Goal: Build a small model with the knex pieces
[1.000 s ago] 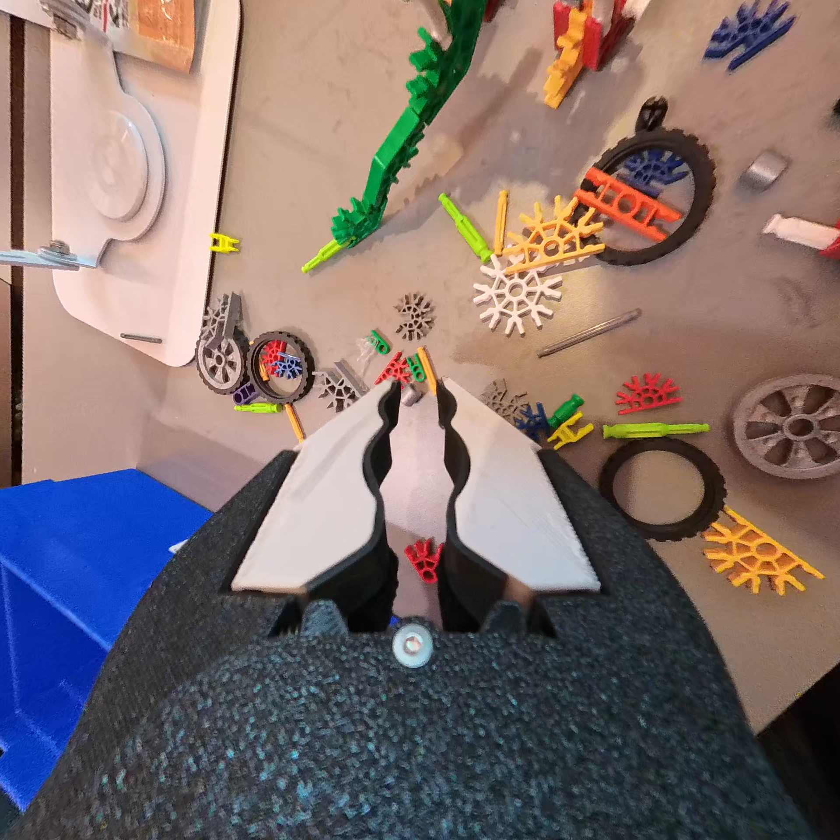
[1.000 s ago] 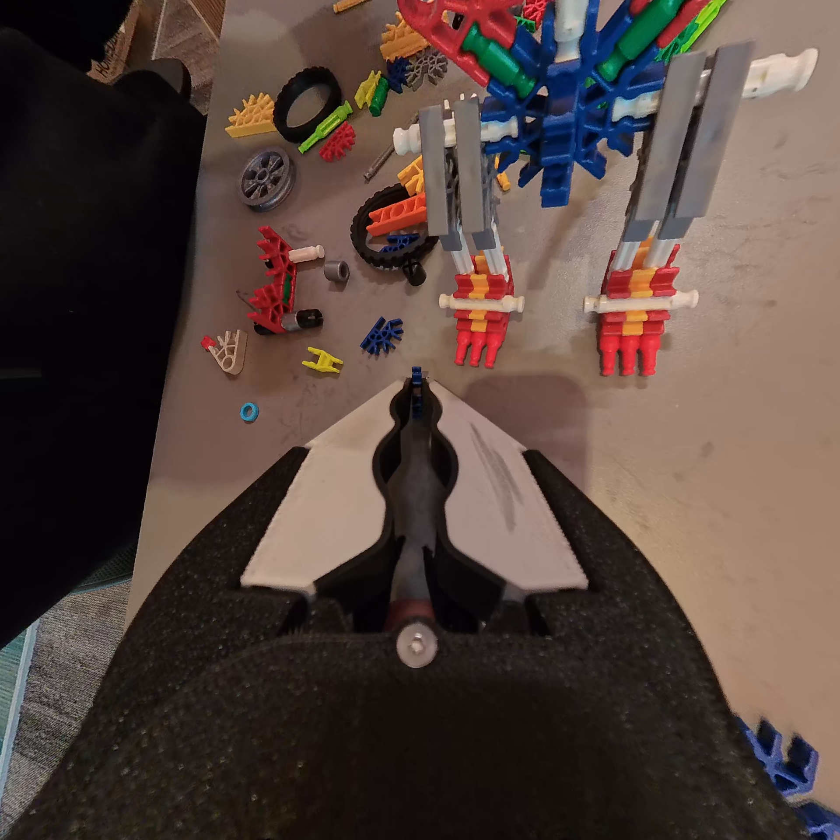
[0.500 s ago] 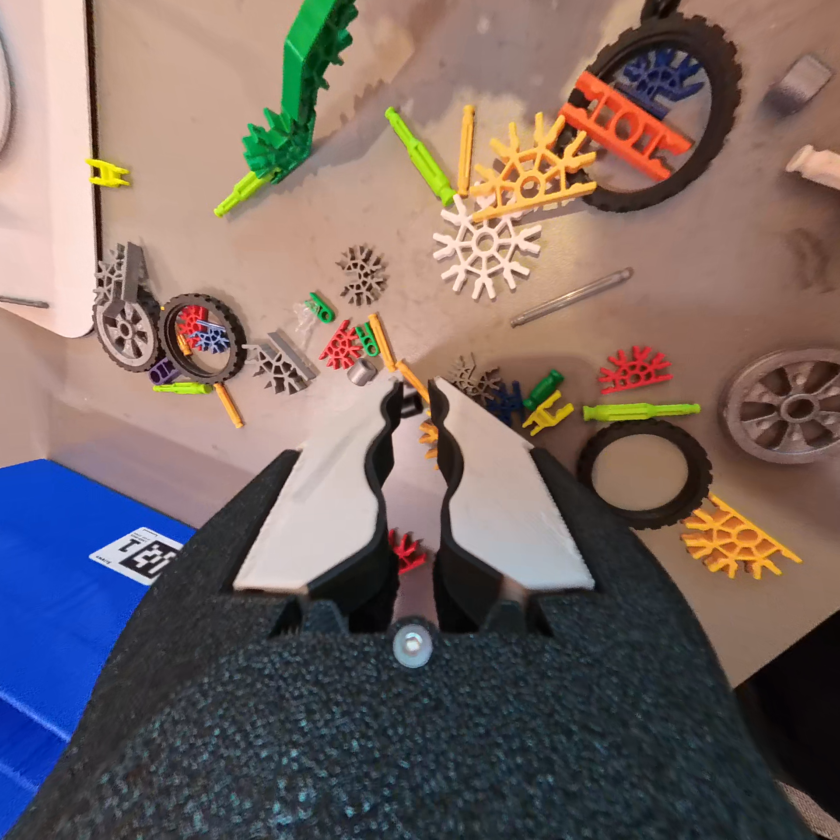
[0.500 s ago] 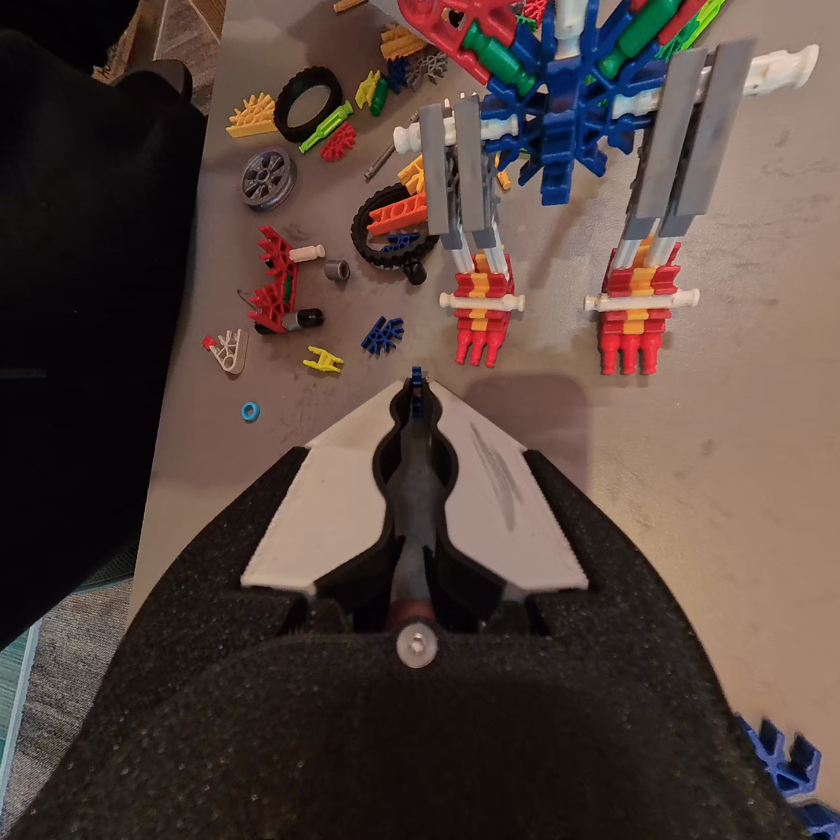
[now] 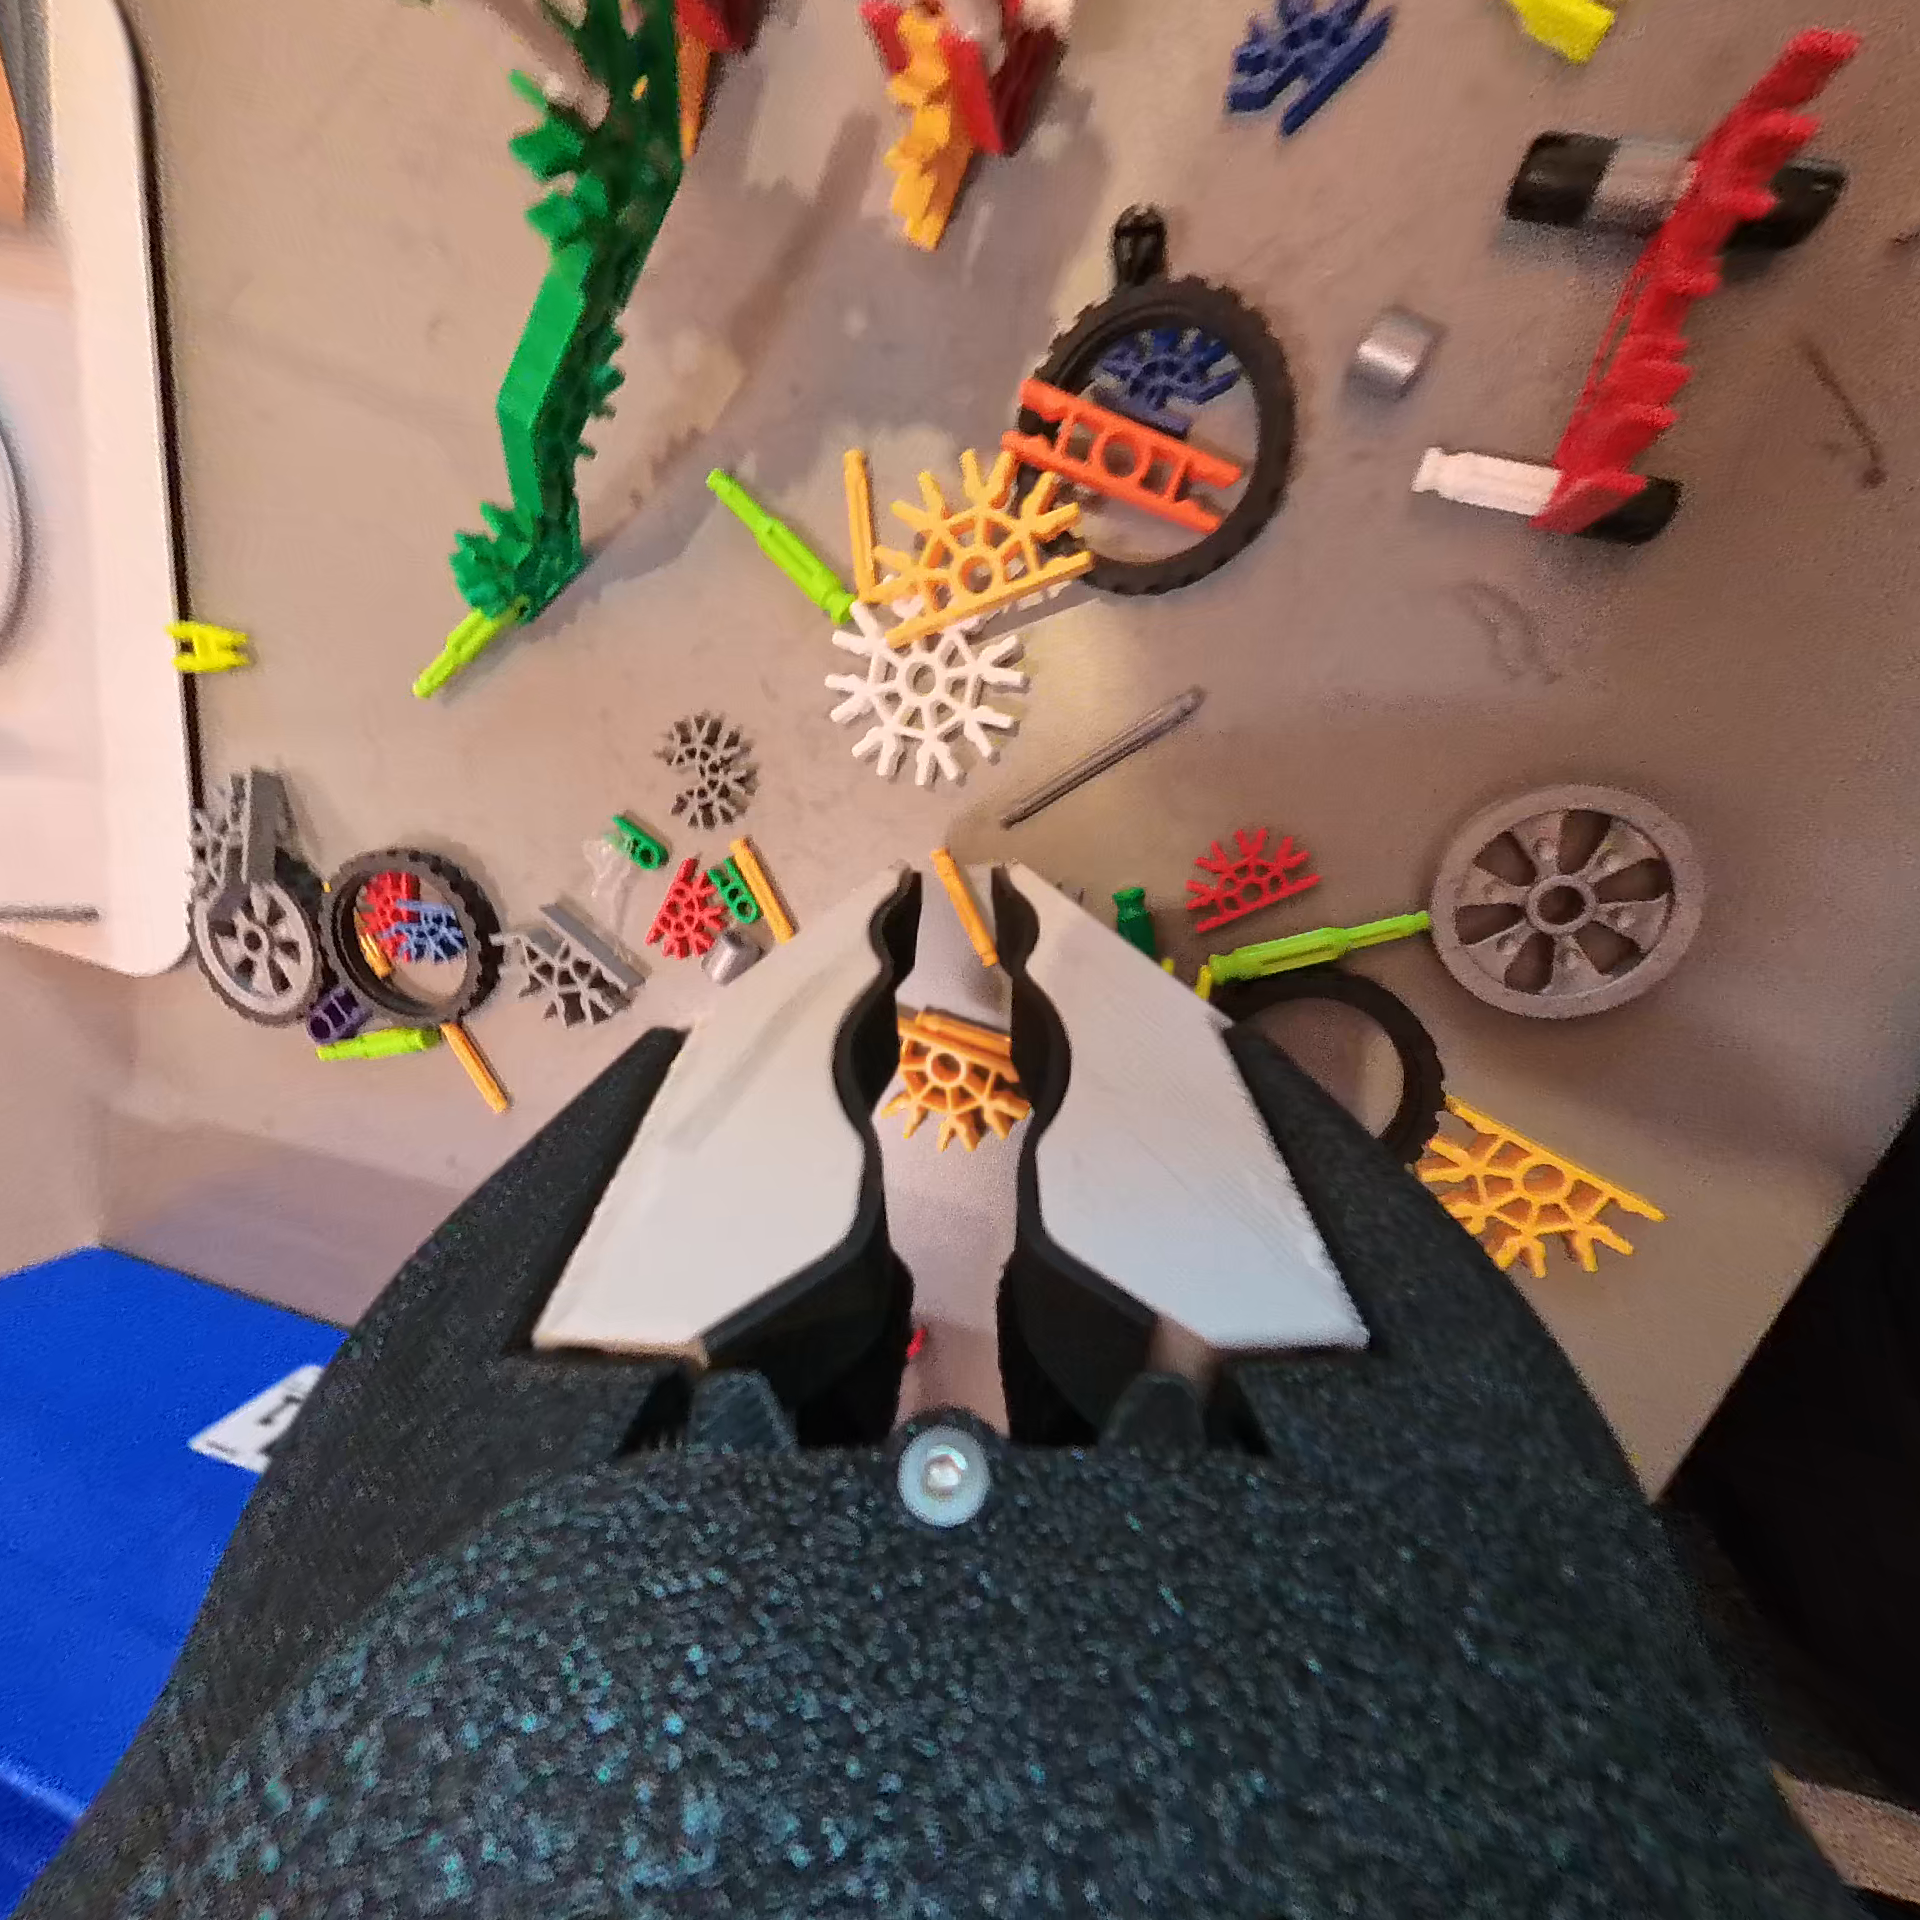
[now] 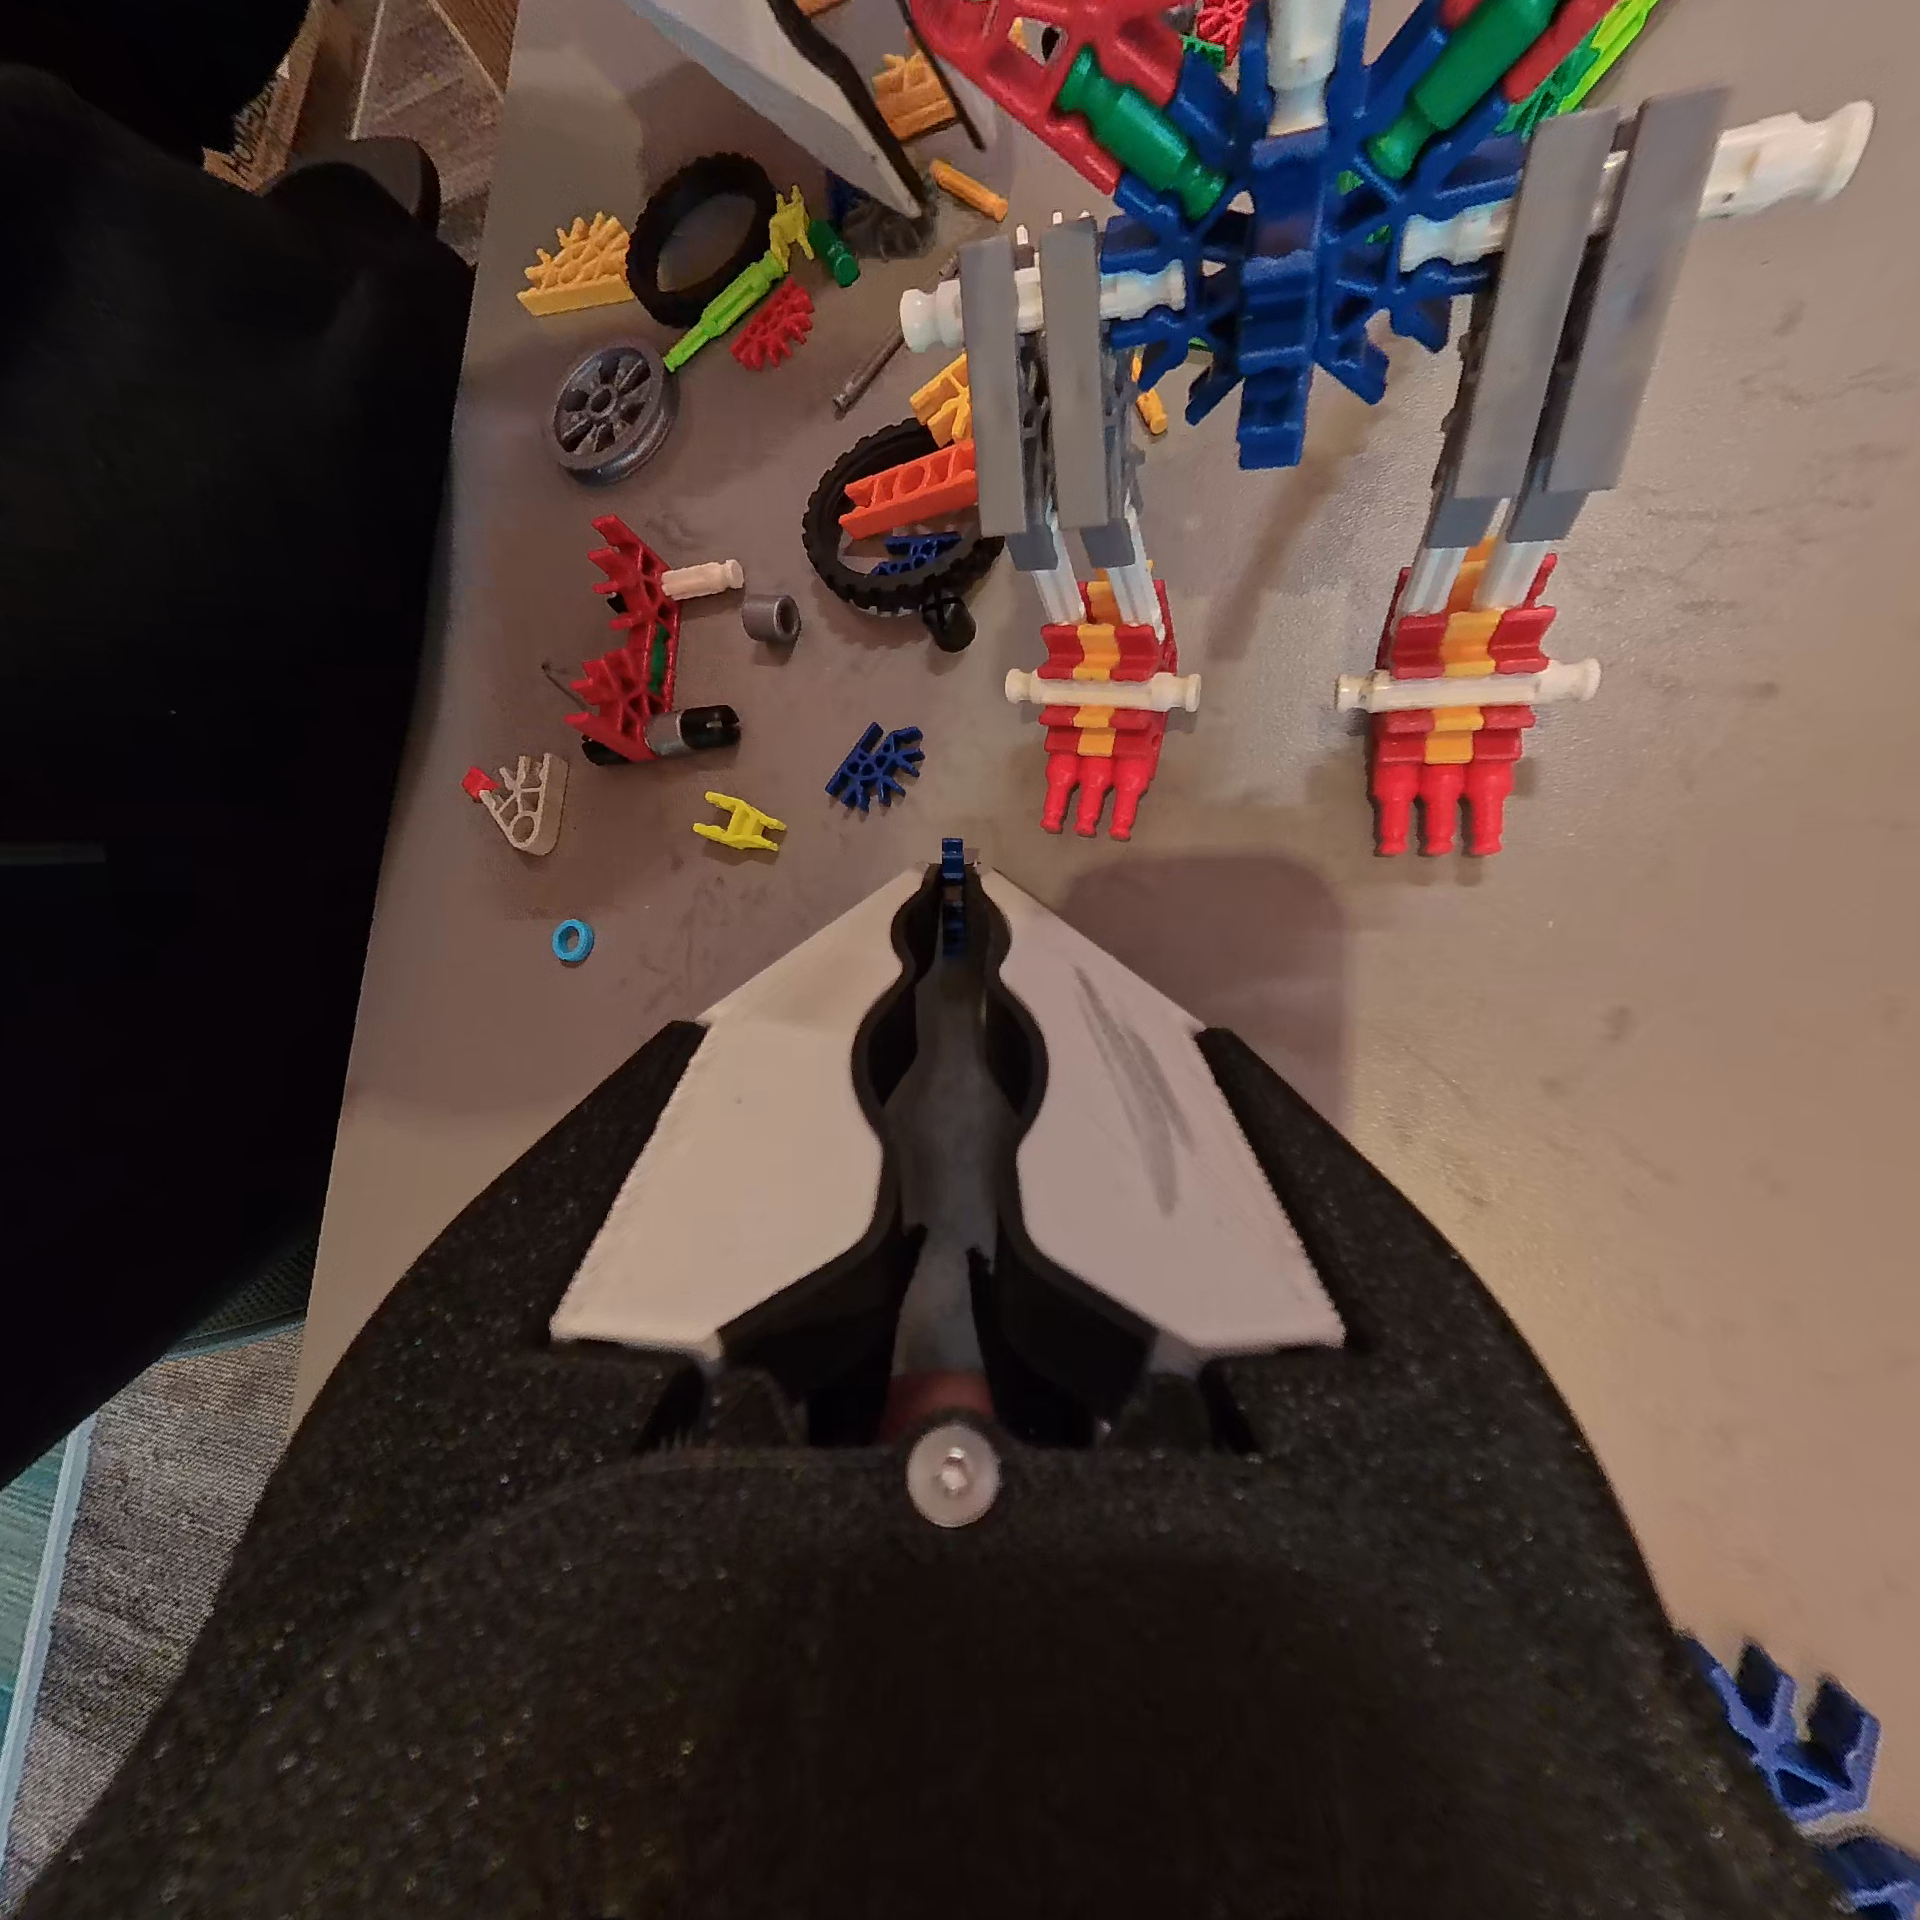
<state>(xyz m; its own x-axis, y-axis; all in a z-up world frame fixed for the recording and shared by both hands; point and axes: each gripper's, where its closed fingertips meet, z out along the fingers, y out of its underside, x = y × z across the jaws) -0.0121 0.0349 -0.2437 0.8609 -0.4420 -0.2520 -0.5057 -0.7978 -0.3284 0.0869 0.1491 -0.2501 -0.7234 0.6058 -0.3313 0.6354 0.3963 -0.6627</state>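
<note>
My left gripper (image 5: 954,883) is open by a narrow gap and hovers low over loose toy pieces on the grey table (image 5: 1558,675). A short orange rod (image 5: 964,909) lies between its tips, and an orange fan connector (image 5: 951,1081) lies under the fingers. One of its fingers (image 6: 790,83) shows at the top of the right wrist view, with the orange rod (image 6: 966,192) beside its tip. My right gripper (image 6: 951,873) is shut on a small blue connector (image 6: 951,868), held edge-on above the table, in front of the red feet (image 6: 1101,727) of a built model.
A large built model (image 6: 1278,260) of blue connectors, grey panels and white rods stands ahead of the right gripper. Tyres (image 5: 1153,436), a grey wheel (image 5: 1564,899), a white connector (image 5: 923,691) and a green chain (image 5: 551,343) lie about. A blue bin (image 5: 125,1455) sits low left, below the table edge.
My left gripper has moved right and forward over the loose pieces, now straddling the orange rod and connector. The right gripper has stayed still with the blue connector.
</note>
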